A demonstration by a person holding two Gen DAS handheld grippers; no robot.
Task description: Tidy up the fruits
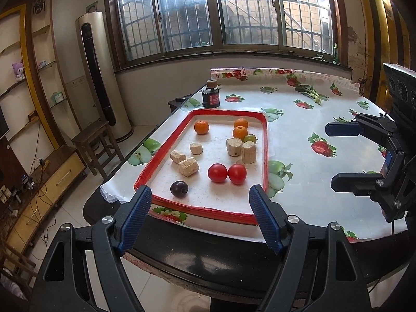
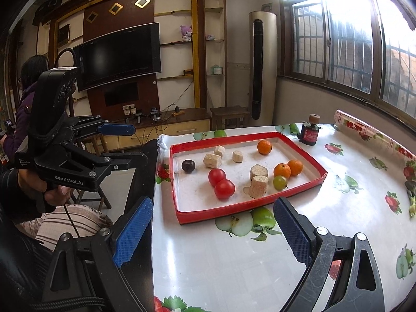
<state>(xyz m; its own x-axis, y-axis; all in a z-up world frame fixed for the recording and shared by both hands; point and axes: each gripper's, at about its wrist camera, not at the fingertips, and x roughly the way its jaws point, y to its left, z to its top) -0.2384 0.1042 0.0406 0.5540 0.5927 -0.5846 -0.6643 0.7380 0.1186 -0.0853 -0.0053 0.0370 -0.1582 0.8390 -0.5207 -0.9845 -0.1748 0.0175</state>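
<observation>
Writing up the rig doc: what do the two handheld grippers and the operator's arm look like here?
Both are black linkage frames with silver pivot bolts. The left gripper and right gripper each have blue textured pads on the jaws. From the right wrist view, the left unit's body reads "GenRobot.AI", a black cable hangs below it, and the left hand shows a dark sleeve.

Fruit-filled red tray (image 1: pixel 265 156) beyond spread left gripper (image 1: pixel 200 202)

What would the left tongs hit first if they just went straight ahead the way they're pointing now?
Probably the near red rim of the tray, which lies just ahead of the open left tongs. If they cleared it, the dark plum comes next. Height is hard to judge.
</observation>
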